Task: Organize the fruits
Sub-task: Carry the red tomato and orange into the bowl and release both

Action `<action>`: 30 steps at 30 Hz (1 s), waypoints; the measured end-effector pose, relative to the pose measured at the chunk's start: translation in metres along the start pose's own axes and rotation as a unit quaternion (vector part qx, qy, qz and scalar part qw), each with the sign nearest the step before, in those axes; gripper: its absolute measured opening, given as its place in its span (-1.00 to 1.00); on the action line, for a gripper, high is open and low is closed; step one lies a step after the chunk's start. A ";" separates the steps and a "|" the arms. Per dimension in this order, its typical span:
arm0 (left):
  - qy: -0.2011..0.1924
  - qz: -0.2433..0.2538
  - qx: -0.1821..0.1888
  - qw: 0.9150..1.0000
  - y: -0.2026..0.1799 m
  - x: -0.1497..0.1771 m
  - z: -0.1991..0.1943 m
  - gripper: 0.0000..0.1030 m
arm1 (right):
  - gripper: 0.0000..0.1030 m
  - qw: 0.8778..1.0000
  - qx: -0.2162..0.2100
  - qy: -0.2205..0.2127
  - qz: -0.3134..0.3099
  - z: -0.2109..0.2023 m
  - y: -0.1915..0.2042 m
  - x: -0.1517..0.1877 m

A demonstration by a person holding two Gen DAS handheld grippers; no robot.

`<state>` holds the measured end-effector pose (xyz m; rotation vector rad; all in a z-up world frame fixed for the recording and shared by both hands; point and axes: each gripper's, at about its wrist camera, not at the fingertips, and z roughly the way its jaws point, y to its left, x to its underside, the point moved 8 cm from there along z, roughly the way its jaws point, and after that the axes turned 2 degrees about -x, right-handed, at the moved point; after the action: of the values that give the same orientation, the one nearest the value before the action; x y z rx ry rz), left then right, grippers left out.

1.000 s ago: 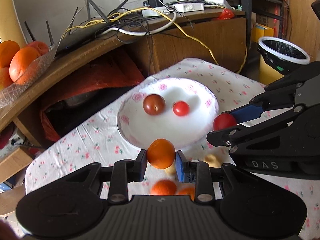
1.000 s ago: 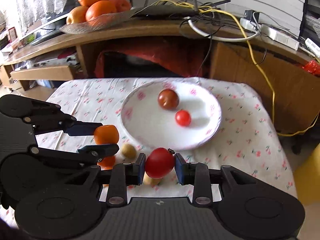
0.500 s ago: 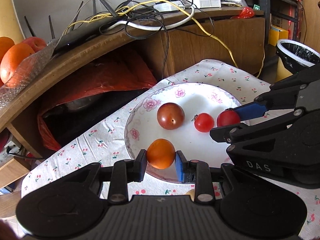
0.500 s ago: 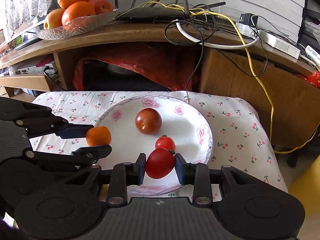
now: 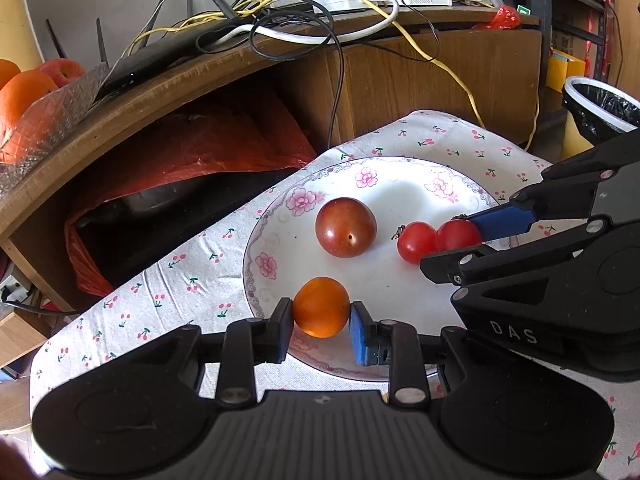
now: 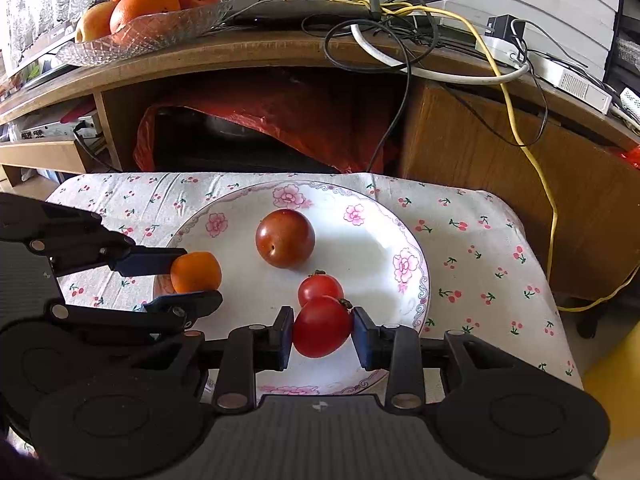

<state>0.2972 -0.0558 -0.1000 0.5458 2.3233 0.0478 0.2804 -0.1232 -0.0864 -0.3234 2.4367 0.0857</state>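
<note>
My left gripper (image 5: pixel 321 314) is shut on a small orange (image 5: pixel 321 306) over the near left rim of the white flowered plate (image 5: pixel 280 208). My right gripper (image 6: pixel 322 330) is shut on a red tomato (image 6: pixel 322 326) over the plate (image 6: pixel 412 264), right beside a small red tomato (image 6: pixel 320 286) that lies in it. A dark red plum (image 6: pixel 285 238) lies in the plate's middle. The left wrist view also shows the plum (image 5: pixel 346 227), the small tomato (image 5: pixel 416 242) and the held tomato (image 5: pixel 458 235). The right wrist view also shows the held orange (image 6: pixel 196 272).
The plate sits on a cherry-print cloth (image 6: pixel 480 248) over a small table. Behind it is a wooden desk (image 6: pixel 480 140) with tangled cables and a glass bowl of oranges and apples (image 6: pixel 140 8). A red bag (image 5: pixel 192 152) is under the desk. A bin (image 5: pixel 604 108) stands right.
Both grippers have moved forward and down over the plate with their fruits still held. The red tomato now sits next to the small tomato.
</note>
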 end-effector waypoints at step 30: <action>-0.015 -0.015 0.001 1.000 0.006 -0.006 -0.012 -0.02 | -0.19 0.999 -0.001 -0.025 0.027 -0.008 -0.009 -0.005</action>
<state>0.2947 -0.0513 -0.0862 0.5096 2.3017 0.0237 0.2817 -0.1322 -0.0765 -0.2528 2.3957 0.1190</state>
